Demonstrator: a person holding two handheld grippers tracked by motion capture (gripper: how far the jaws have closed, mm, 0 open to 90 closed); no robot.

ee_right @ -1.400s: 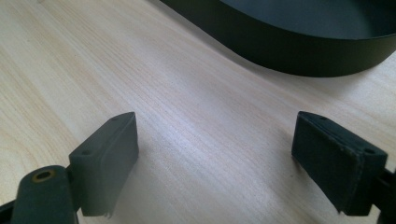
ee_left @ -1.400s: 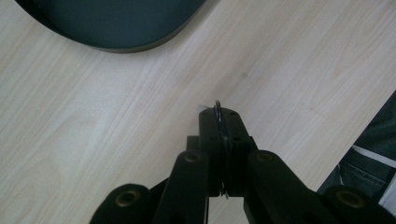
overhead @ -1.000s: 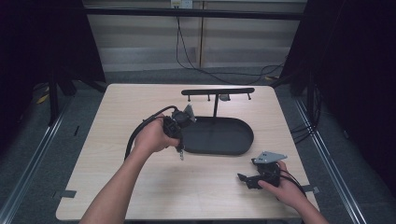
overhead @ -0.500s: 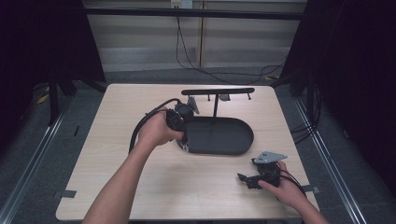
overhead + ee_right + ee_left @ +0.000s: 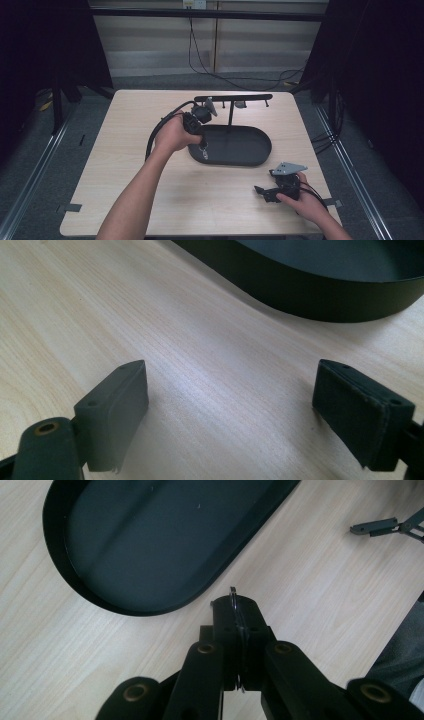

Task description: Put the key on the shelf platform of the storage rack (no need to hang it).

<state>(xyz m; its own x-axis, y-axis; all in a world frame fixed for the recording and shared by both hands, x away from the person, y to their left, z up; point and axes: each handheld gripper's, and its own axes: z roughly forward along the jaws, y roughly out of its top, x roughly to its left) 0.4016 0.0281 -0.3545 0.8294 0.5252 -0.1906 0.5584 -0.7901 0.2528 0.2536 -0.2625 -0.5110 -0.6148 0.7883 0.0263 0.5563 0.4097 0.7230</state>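
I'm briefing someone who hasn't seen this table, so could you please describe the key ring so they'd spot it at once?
Start at the black oval tray in the middle of the table. Over its left end the left gripper hangs with jaws shut on a thin metal key ring. It is the one bright wire loop among black parts.

The thin metal ring (image 5: 235, 625) pinched beside the black tray (image 5: 60, 555) is mostly hidden between the left gripper (image 5: 235, 611) jaws.
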